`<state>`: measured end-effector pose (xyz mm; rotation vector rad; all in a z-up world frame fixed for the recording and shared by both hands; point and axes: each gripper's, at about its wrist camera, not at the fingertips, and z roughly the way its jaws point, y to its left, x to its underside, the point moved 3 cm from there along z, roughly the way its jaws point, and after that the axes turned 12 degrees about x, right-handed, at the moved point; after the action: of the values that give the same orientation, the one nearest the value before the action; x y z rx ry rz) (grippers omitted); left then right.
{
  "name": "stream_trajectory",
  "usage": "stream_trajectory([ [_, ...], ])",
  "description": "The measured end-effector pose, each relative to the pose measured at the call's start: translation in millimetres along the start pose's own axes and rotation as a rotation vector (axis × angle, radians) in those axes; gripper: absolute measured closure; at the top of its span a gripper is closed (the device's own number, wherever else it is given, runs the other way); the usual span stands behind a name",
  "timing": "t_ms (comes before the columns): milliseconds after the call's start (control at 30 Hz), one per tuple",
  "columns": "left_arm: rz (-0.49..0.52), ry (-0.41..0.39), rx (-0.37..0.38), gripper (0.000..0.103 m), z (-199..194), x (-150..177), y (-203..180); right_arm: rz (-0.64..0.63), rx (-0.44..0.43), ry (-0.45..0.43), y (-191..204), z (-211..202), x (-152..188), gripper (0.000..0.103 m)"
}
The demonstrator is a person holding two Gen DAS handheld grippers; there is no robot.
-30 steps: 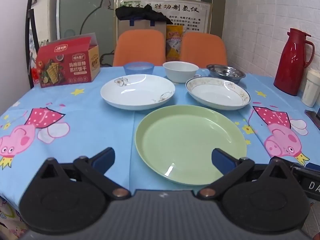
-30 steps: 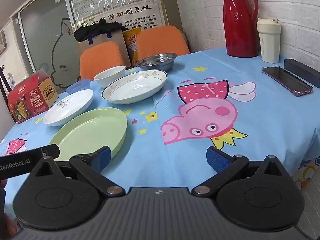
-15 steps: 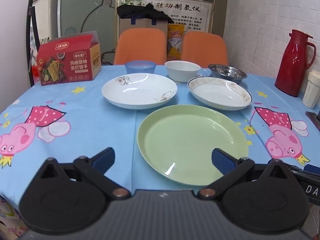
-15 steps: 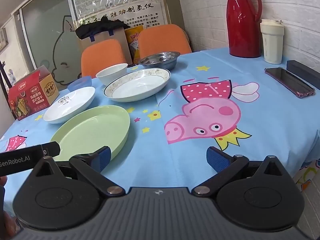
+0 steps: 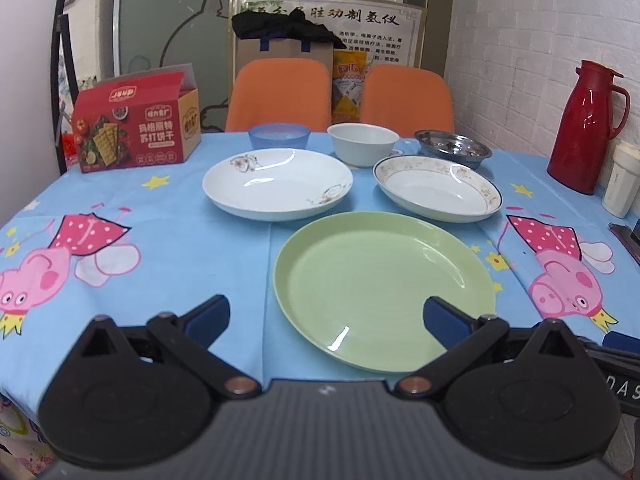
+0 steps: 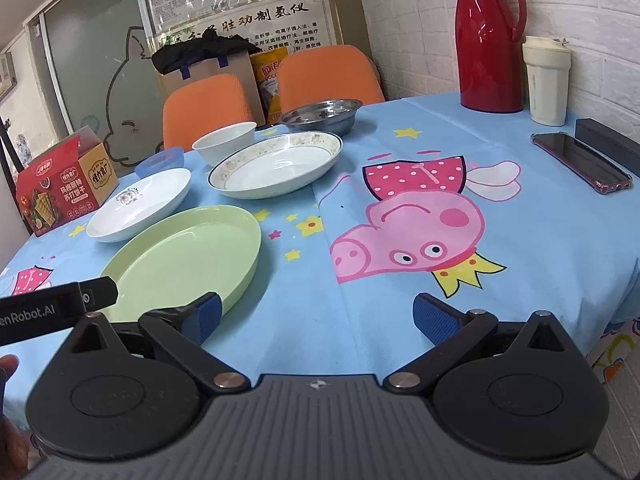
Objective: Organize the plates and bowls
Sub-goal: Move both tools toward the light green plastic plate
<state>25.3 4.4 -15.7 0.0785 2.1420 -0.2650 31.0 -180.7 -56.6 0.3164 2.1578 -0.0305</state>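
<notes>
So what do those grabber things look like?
Each has two black arms with round black hubs, copper-coloured pivot pins and blue fingertip pads, on a ribbed dark grey body: left gripper, right gripper. White lettering reading "enRobot.AI" marks the left gripper's side.

Small office break room or clinic-like back room: white brick wall (image 5: 520,40), laminated Chinese-text poster (image 5: 360,24), frosted glass partition (image 5: 168,20), orange chairs (image 5: 280,96), cartoon-pig blue tablecloth (image 6: 400,208) on surface.
</notes>
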Motion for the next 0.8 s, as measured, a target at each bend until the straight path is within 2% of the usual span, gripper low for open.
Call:
stream_trajectory([
  [800, 0.007, -0.003, 0.008, 0.0, 0.8, -1.0, -3.7, -0.005, 0.0, 0.003, 1.4, 0.0, 2.6, 0.0],
])
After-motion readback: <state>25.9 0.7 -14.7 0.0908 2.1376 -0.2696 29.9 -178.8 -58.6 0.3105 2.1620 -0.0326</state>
